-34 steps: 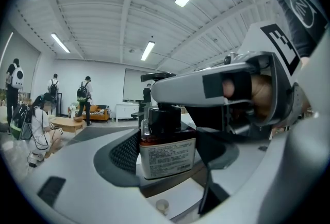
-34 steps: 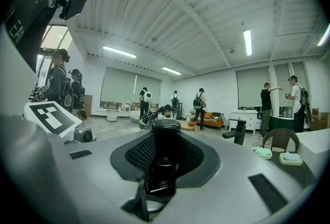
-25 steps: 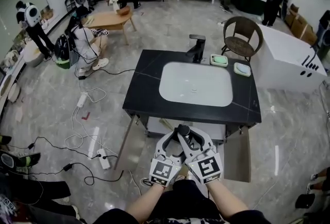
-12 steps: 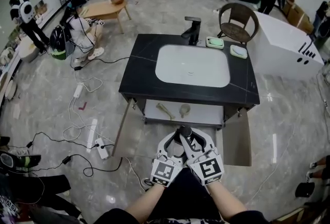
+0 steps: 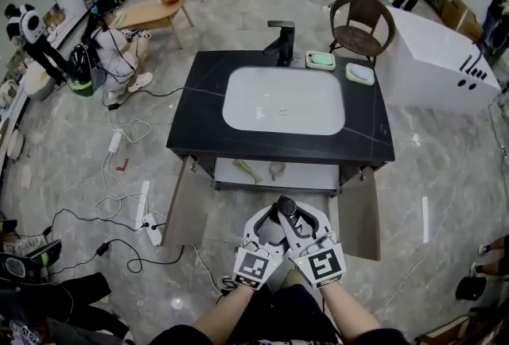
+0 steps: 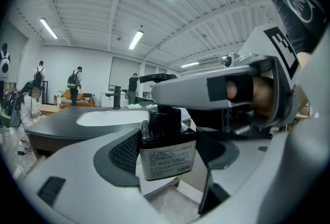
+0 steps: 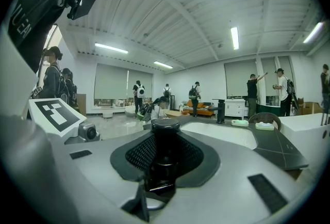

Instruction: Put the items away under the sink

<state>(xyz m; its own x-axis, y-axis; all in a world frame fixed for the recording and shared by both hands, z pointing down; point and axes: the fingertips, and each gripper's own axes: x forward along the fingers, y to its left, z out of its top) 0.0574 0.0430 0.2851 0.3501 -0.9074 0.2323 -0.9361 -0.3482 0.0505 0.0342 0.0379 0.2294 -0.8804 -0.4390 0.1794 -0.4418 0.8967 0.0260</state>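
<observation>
Grip is the main concern here: a small dark bottle point(image 5: 285, 207) with a black cap and a printed label is held low in the centre of the head view, in front of the open cabinet point(image 5: 278, 176) under the sink point(image 5: 283, 101). Both tools have it. The left gripper point(image 5: 267, 224) has its jaws closed on the labelled body, and the right gripper point(image 5: 301, 222) has its jaws closed higher up, around the neck and cap.

Two grips on one small bottle can work against each other. It looks best to let one gripper carry it, probably the left, since the body gives it flatter sides to press on. The other should let go gently.

Both doors point(image 5: 184, 207) stand wide open, so the shelf is easy to reach. Two small items point(image 5: 248, 171) lie on its left half, so the barer right half seems the safer spot. The bottle should go down upright, and the jaws should open only once its base rests on the shelf.
</observation>
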